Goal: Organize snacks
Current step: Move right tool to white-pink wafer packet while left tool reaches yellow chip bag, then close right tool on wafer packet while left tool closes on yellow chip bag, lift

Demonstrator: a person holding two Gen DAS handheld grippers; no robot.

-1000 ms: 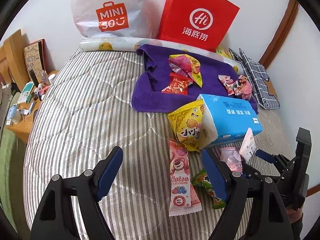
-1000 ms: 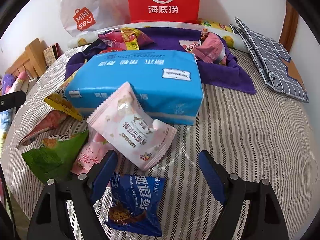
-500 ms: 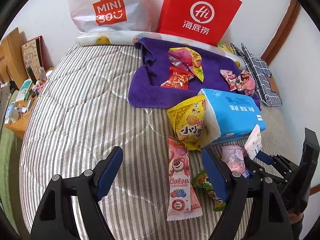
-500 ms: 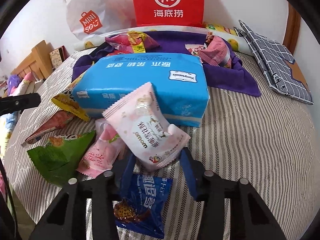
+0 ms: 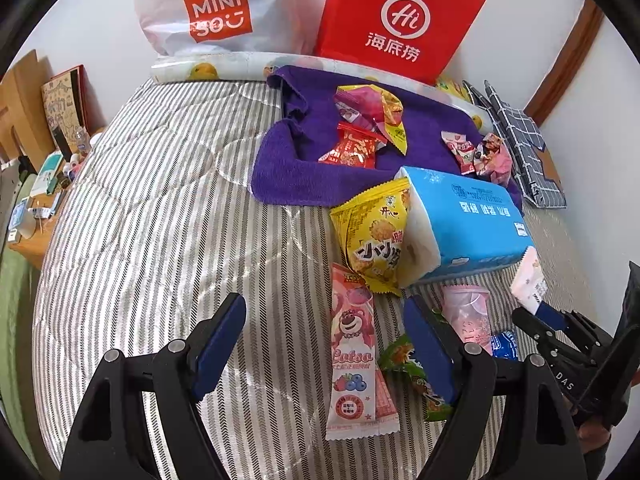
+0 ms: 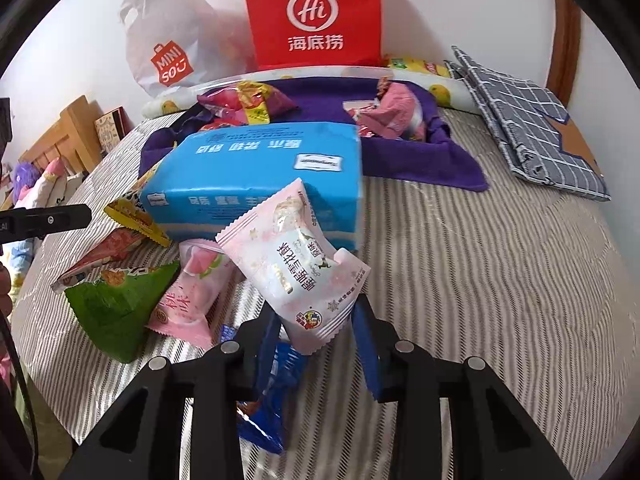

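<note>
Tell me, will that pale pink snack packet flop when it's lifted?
Probably only a little: the pale pink packet looks puffed, so it should hold shape and feel light. Its glossy film may slip.

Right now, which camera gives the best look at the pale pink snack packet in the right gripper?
The right wrist view: the pale pink snack packet fills its centre, print readable. The left wrist view catches only its edge at far right.

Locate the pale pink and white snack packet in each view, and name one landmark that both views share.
Left wrist view: pale pink and white snack packet at the right edge, against the near corner of the blue tissue pack.
Right wrist view: same packet at centre, pinched by the right gripper, in front of the tissue pack.
Shared landmark: the red paper bag against the wall.
</note>
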